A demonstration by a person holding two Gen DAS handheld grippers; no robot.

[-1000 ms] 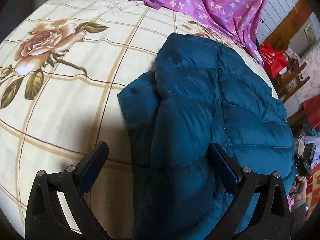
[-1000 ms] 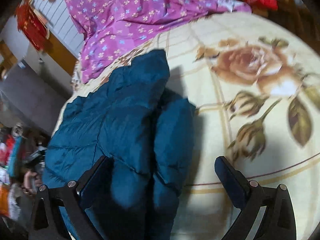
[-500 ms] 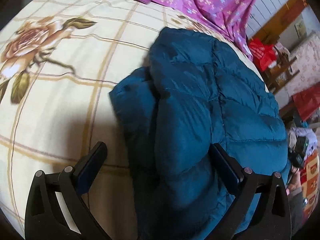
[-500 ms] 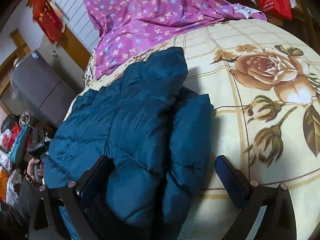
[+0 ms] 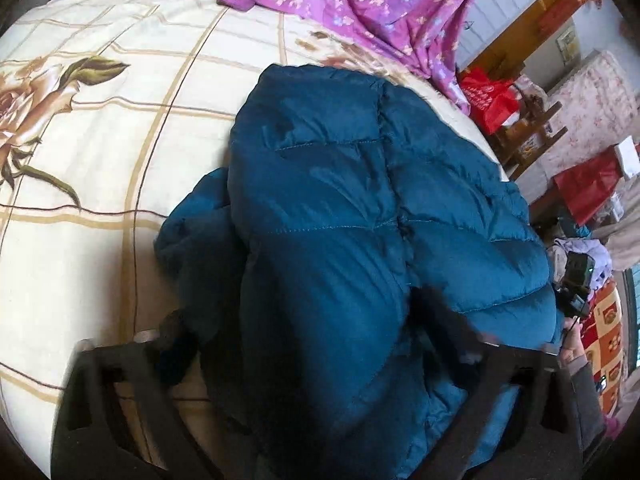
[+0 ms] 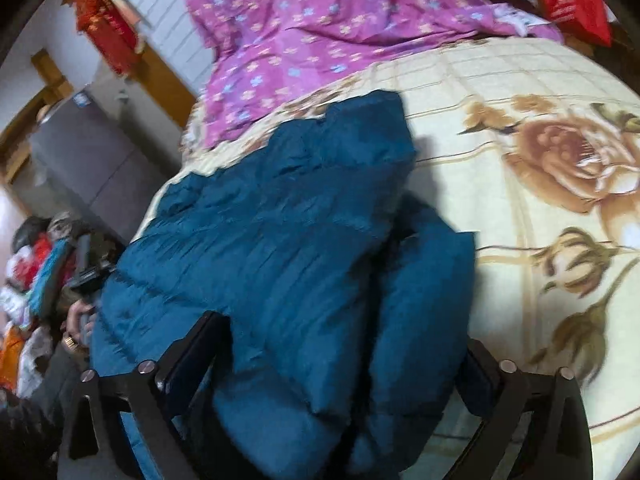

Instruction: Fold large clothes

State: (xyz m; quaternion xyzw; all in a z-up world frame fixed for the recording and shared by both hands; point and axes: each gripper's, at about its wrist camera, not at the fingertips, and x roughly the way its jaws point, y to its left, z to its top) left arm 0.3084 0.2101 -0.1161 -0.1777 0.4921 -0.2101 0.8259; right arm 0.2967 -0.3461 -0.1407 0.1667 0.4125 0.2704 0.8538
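A teal quilted puffer jacket (image 5: pixel 340 220) lies folded over on a cream bed sheet (image 5: pixel 100 140) with rose prints; it also shows in the right wrist view (image 6: pixel 280 248). A folded sleeve part sticks out on its side (image 6: pixel 420 288). My left gripper (image 5: pixel 308 328) is open, its blurred fingers spread either side of the jacket's near end. My right gripper (image 6: pixel 340 352) is open too, its fingers straddling the jacket's near end, which bulges up between them.
A purple flowered quilt (image 5: pixel 360 0) is bunched at the head of the bed (image 6: pixel 320 20). Red bags (image 5: pixel 488 96) and cluttered furniture stand beyond the bed's edge. A grey cabinet (image 6: pixel 88 160) stands by the bed in the right wrist view.
Both grippers have moved in closer over the jacket's near end, so it fills more of each view. Both stay open.
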